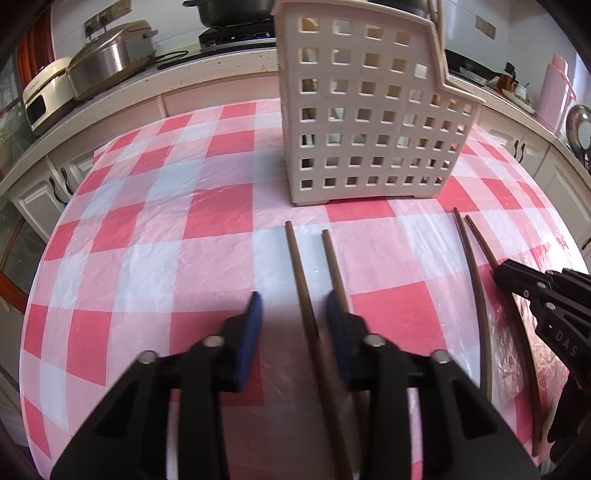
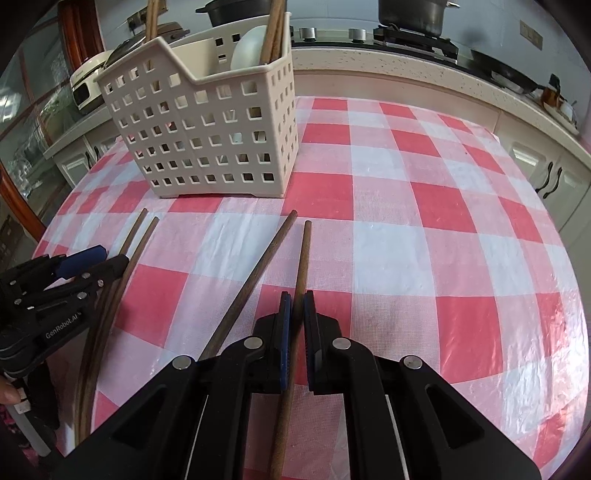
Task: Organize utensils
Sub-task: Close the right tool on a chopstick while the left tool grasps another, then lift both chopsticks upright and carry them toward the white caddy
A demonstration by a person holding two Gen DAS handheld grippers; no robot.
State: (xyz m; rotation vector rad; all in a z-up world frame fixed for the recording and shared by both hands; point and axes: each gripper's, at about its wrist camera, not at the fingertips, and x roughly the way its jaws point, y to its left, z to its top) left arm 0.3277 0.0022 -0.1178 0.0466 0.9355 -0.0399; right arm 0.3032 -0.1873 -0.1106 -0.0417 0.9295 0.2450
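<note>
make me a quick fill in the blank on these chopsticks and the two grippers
1. The gripper shut on a chopstick is the ___ one.
2. Outside the holder, ___ chopsticks are on the tablecloth.
3. The left gripper has its jaws ___ around one chopstick.

Missing words: right; four; open

Perforated caddy (image 2: pixel 207 140) blocks far-left cloth; checked tablecloth (image 2: pixel 424 229) right of it bare, open.

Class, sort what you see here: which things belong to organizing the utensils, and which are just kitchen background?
Belong to the job:
- four loose chopsticks on the table
- perforated caddy
- left gripper
- right gripper

Just background:
- rice cooker
- black pot
- steel pot
- checked tablecloth
</note>
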